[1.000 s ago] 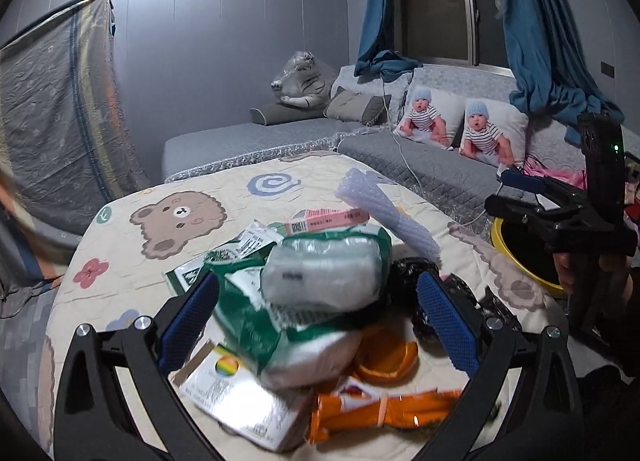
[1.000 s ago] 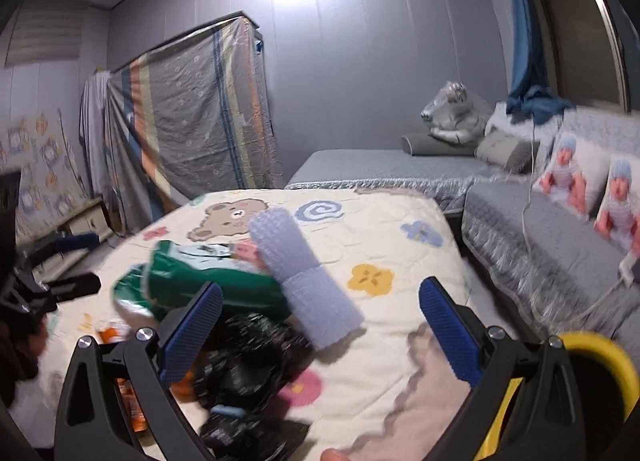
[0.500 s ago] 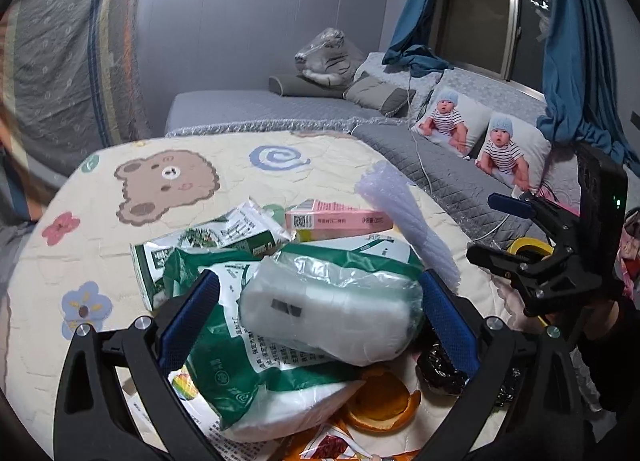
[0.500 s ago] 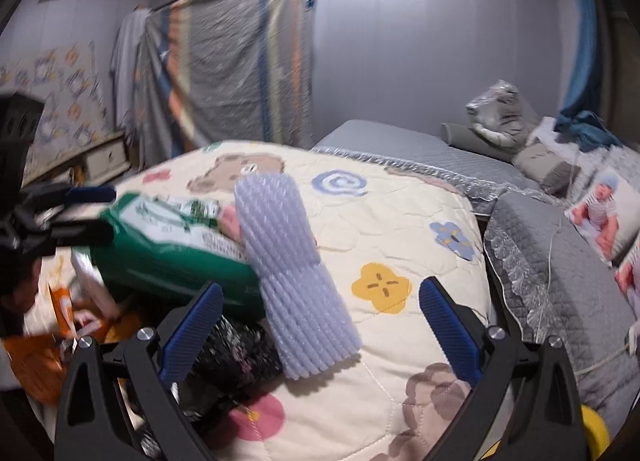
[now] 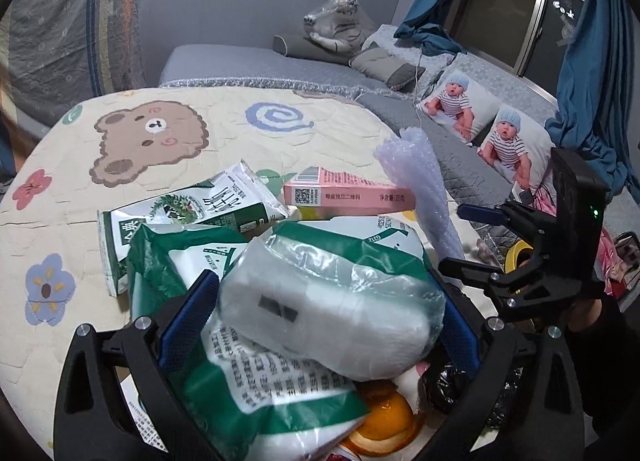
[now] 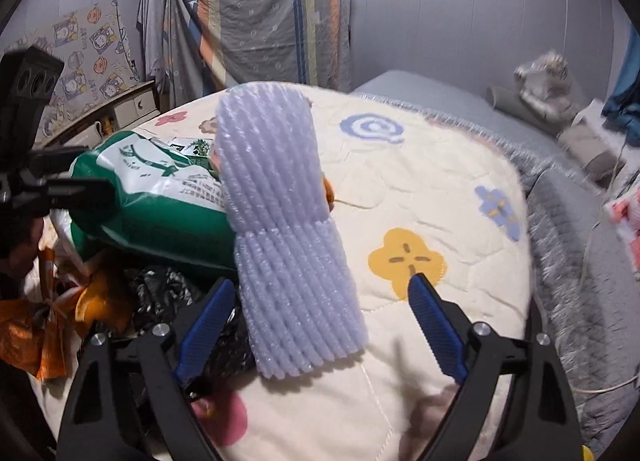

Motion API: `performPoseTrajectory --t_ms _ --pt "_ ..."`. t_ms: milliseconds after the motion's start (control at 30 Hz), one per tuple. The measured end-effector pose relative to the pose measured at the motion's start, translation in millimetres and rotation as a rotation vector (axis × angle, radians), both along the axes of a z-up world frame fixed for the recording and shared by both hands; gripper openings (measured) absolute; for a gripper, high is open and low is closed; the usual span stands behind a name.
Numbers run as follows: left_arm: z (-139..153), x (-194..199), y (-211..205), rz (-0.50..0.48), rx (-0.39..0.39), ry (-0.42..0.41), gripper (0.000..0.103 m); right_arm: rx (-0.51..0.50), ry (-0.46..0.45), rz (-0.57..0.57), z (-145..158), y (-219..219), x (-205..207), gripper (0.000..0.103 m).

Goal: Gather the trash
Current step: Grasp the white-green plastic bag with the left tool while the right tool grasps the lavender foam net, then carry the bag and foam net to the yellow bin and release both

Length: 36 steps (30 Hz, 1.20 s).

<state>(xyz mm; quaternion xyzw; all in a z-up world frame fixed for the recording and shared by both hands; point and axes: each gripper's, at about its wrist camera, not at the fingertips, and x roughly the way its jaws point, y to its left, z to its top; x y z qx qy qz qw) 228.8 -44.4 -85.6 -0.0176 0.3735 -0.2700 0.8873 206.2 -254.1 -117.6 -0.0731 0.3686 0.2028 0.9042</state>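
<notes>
A trash pile lies on the cartoon-print quilt. My left gripper is open, its blue pads on either side of a clear plastic-wrapped white bundle lying on a green-and-white bag. My right gripper is open around the near end of a lilac foam net sleeve, which also shows in the left wrist view. A pink carton, a green milk carton, orange peel and black plastic lie in the pile.
An orange wrapper lies at the pile's left in the right wrist view. A yellow-rimmed bin stands beyond the quilt's edge behind the right gripper. A grey sofa with baby-print cushions lies behind.
Both grippers have moved in closer to the pile. The left one now straddles the wrapped white bundle; the right one has come around the foam sleeve's near end.
</notes>
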Motion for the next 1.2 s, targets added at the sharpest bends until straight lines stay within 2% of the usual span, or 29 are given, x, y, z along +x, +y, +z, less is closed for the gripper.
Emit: performPoseTrajectory --t_ms 67,167,233,300,367,433,533,633,833,1067,1200 --pt "-2 3 -4 -0.010 0.015 0.004 0.095 -0.010 0.015 0.013 -2 4 6 0.079" --pt "-9 10 -8 -0.007 0.045 0.015 0.091 -0.037 0.040 0.027 -7 10 16 0.068" --pt "-12 15 -8 0.005 0.052 0.033 0.083 -0.037 0.057 0.036 -10 13 23 0.058" --pt "-13 22 -7 0.023 0.061 0.045 0.079 -0.036 0.062 0.031 -10 15 28 0.054" --pt "-14 27 -5 0.035 0.062 0.052 0.075 -0.037 0.061 0.023 -10 17 31 0.046" --pt "-14 33 -4 0.048 0.065 0.056 0.065 -0.035 0.056 0.013 -8 17 34 0.034" --pt "-13 39 0 0.068 0.056 0.061 0.057 -0.038 0.053 -0.002 -8 19 36 0.028" --pt "-12 43 7 0.089 0.031 0.069 0.051 -0.045 0.038 -0.031 -4 18 34 0.025" --pt "-3 34 21 0.127 -0.022 0.043 0.046 -0.026 -0.029 -0.078 15 7 25 0.024" --pt "15 15 41 0.152 -0.083 -0.001 0.044 -0.014 -0.075 -0.106 37 3 11 0.024" --pt "29 1 53 0.167 -0.091 -0.057 0.044 -0.004 -0.091 -0.115 43 5 -1 0.024"
